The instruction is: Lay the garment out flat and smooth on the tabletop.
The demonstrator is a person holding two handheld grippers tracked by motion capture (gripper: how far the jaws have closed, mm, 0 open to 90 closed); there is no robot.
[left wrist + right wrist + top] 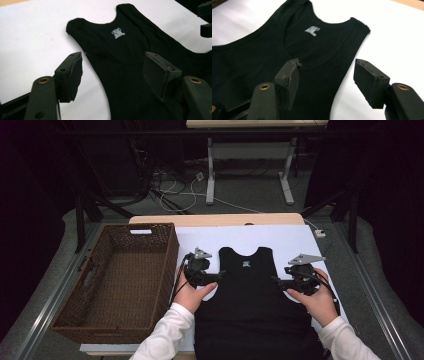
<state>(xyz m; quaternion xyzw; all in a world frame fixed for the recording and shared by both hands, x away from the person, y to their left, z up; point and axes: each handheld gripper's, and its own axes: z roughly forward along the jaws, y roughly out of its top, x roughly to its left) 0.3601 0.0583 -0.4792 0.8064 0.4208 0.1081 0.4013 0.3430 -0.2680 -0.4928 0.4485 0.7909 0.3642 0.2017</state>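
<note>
A black sleeveless top (252, 295) lies flat on a white sheet (295, 237), neck toward the far side, with a small grey label (118, 33) inside the neckline. My left gripper (220, 275) hovers at the top's left armhole. Its jaws stand open, one over the white sheet and one over the black cloth (120, 55), pressing on nothing. My right gripper (274, 280) is at the right armhole, also open, with the cloth edge (342, 75) lying under the gap between its jaws. A hand in a white sleeve holds each gripper.
A brown wicker basket (165, 265) stands to the left of the sheet, close beside my left hand. The wooden table edge (215, 219) runs behind the sheet. Beyond it are a second table's legs (210, 170) and cables on the floor.
</note>
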